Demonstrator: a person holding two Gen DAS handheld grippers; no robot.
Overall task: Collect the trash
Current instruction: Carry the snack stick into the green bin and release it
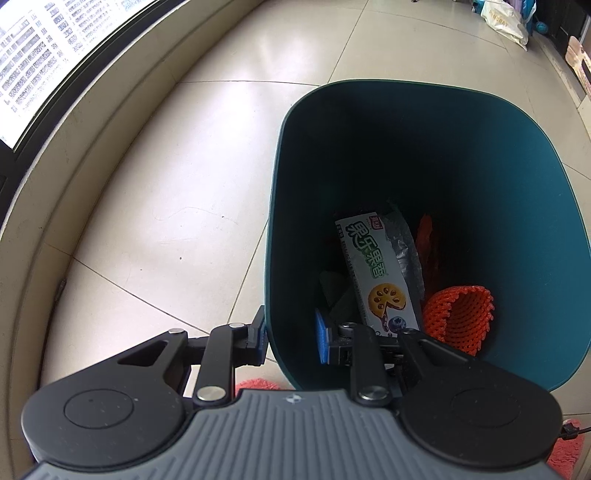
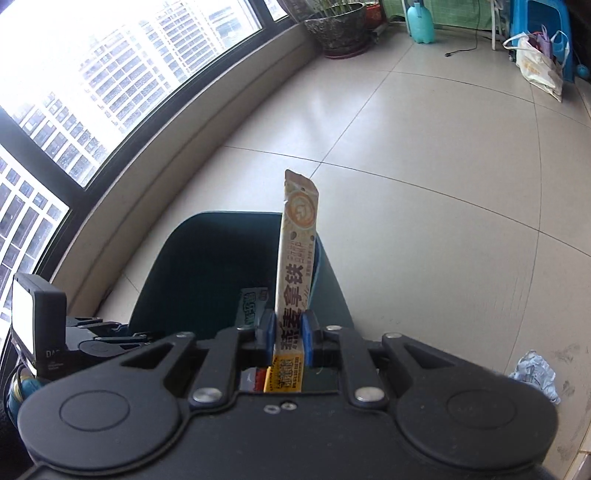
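A dark teal trash bin (image 1: 480,155) stands on the tiled floor. Inside lie a white-green snack box (image 1: 373,266), an orange foam net (image 1: 461,317), a silver wrapper (image 1: 404,243) and other scraps. My left gripper (image 1: 291,338) straddles the bin's near wall, one finger outside and one inside, gripping the rim. My right gripper (image 2: 288,338) is shut on a tall beige latte sachet (image 2: 297,251), held upright over the bin (image 2: 192,258). A crumpled pale blue paper (image 2: 535,373) lies on the floor to the right.
A curved window ledge (image 2: 184,147) runs along the left. A potted plant (image 2: 340,26), a teal bottle (image 2: 421,22), a blue stool (image 2: 539,22) and a white bag (image 2: 539,66) stand at the far side. A red mat (image 1: 565,450) lies by the bin.
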